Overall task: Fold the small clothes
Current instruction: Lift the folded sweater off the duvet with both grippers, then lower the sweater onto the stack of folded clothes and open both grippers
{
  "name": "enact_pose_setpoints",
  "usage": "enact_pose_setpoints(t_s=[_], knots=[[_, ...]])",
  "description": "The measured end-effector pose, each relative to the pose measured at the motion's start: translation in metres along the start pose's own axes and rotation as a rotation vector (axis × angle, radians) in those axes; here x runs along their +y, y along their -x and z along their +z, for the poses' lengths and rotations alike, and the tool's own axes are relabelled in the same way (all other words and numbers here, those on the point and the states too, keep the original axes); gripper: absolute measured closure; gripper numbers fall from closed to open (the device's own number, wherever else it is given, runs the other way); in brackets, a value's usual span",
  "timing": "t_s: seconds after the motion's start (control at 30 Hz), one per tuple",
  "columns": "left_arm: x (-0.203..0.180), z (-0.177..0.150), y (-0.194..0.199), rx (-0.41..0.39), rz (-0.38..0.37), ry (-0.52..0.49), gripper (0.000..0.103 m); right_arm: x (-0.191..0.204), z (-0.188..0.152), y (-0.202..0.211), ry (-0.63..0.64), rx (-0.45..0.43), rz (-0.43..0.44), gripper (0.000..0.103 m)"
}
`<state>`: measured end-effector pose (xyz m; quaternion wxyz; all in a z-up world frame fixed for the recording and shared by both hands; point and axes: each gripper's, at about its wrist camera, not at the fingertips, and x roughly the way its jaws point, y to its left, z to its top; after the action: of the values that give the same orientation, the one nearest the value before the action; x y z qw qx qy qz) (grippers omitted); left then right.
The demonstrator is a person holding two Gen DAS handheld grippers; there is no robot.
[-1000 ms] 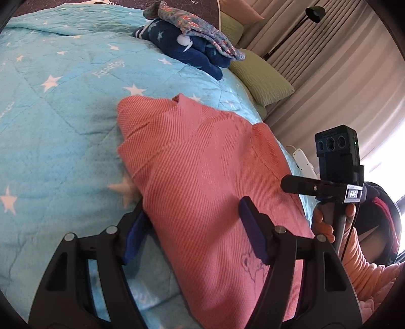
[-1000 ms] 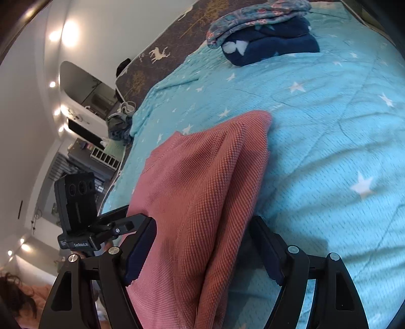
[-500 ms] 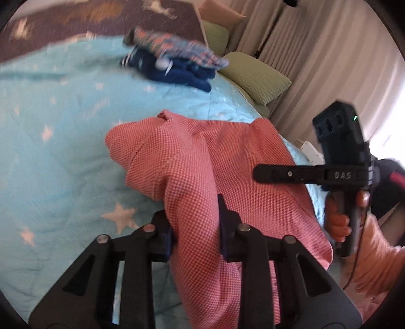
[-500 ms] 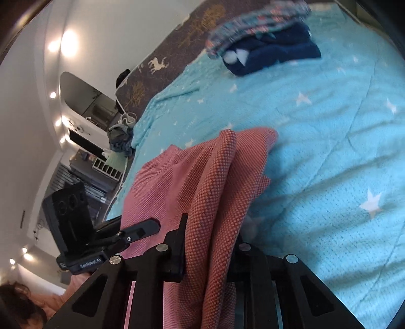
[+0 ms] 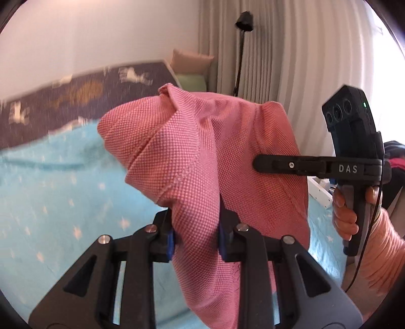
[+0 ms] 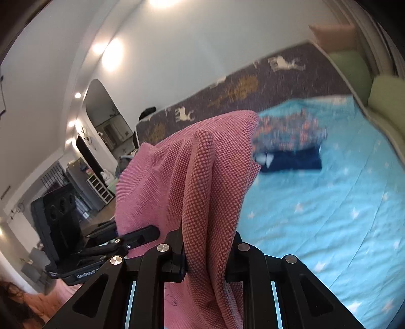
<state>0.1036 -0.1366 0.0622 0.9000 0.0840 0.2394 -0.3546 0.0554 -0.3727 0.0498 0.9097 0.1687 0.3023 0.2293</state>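
Both grippers have the pink waffle-knit garment (image 5: 202, 151) up in the air, clear of the turquoise star-print bedspread (image 5: 50, 202). The left gripper (image 5: 195, 240) is clamped tight on a bunched fold, blue pads (image 5: 170, 243) pressing into the cloth from either side, and the fabric spills up and over ahead of it. The right gripper (image 6: 206, 255) is squeezed onto another thick gather of the same garment, which rises in a ridge straight in front of the lens and hangs down between the black fingers. That raised cloth blocks a great deal — from the left wrist it hides most of the middle of the bed, and the right gripper's fingertips vanish into it, only the black bar marked DAS and the right hand (image 5: 349, 212) on the handle showing. From the right wrist, beyond the pink ridge, a stack of folded clothes (image 6: 291, 146) sits on the bedspread — a patterned piece on top of a navy one, blurred, so the print is hard to make out. Green pillows (image 6: 379, 101) line the bed's far right edge, a dark deer-print blanket (image 6: 253, 83) covers the head end, and pale curtains (image 5: 291, 63) with a black floor lamp (image 5: 244, 22) stand behind.
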Motion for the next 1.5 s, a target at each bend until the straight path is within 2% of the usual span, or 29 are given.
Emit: enact_pose_setpoints(t_s=[0.03, 0.17, 0.33, 0.47, 0.57, 0.67, 0.77, 0.9, 0.93, 1.0, 1.07, 1.1, 1.13, 1.17, 1.23, 1.33, 1.43, 1.47, 1.5], knots=[[-0.001, 0.011, 0.001, -0.02, 0.011, -0.023, 0.075, 0.003, 0.007, 0.002, 0.012, -0.012, -0.006, 0.085], [0.002, 0.078, -0.002, -0.108, 0.057, -0.097, 0.075, 0.014, 0.07, 0.018, 0.082, -0.103, -0.037, 0.085], [0.015, 0.177, -0.016, -0.207, 0.134, -0.15, 0.075, 0.02, 0.165, 0.026, 0.105, -0.231, -0.096, 0.085], [0.039, 0.224, -0.051, -0.222, 0.161, -0.124, 0.075, 0.013, 0.223, 0.016, 0.088, -0.293, -0.116, 0.085], [0.066, 0.237, -0.09, -0.197, 0.168, -0.07, 0.074, -0.003, 0.252, -0.009, 0.07, -0.291, -0.133, 0.085], [0.09, 0.236, -0.13, -0.161, 0.181, -0.029, 0.075, -0.03, 0.265, -0.051, 0.056, -0.265, -0.162, 0.085], [0.122, 0.224, -0.189, -0.098, 0.208, 0.018, 0.074, -0.064, 0.272, -0.101, 0.018, -0.225, -0.171, 0.085], [0.165, 0.191, -0.275, 0.031, 0.222, 0.108, 0.072, -0.128, 0.268, -0.191, -0.044, -0.122, -0.225, 0.083], [0.173, 0.178, -0.293, 0.059, 0.247, 0.12, 0.067, -0.143, 0.262, -0.21, -0.062, -0.09, -0.244, 0.083], [0.187, 0.152, -0.331, 0.132, 0.333, 0.121, 0.06, -0.176, 0.246, -0.255, -0.105, -0.005, -0.329, 0.078], [0.199, 0.128, -0.36, 0.194, 0.377, 0.104, 0.057, -0.199, 0.234, -0.284, -0.12, 0.055, -0.442, 0.073], [0.203, 0.118, -0.362, 0.164, 0.393, 0.117, 0.056, -0.211, 0.226, -0.296, -0.12, 0.086, -0.502, 0.071], [0.207, 0.115, -0.36, 0.135, 0.385, 0.141, 0.056, -0.214, 0.223, -0.299, -0.119, 0.087, -0.513, 0.067], [0.213, 0.113, -0.356, 0.121, 0.346, 0.175, 0.054, -0.217, 0.217, -0.298, -0.124, 0.076, -0.503, 0.059], [0.22, 0.116, -0.357, 0.121, 0.342, 0.175, 0.049, -0.218, 0.213, -0.287, -0.153, 0.041, -0.493, 0.051], [0.215, 0.12, -0.34, 0.12, 0.363, 0.141, 0.049, -0.214, 0.212, -0.258, -0.186, -0.003, -0.485, 0.049], [0.197, 0.118, -0.297, 0.083, 0.317, 0.157, 0.048, -0.187, 0.212, -0.219, -0.138, -0.032, -0.488, 0.049], [0.19, 0.116, -0.28, 0.07, 0.298, 0.168, 0.044, -0.175, 0.213, -0.206, -0.117, -0.036, -0.493, 0.048], [0.184, 0.113, -0.26, 0.063, 0.292, 0.18, 0.036, -0.158, 0.209, -0.19, -0.092, -0.04, -0.499, 0.048]])
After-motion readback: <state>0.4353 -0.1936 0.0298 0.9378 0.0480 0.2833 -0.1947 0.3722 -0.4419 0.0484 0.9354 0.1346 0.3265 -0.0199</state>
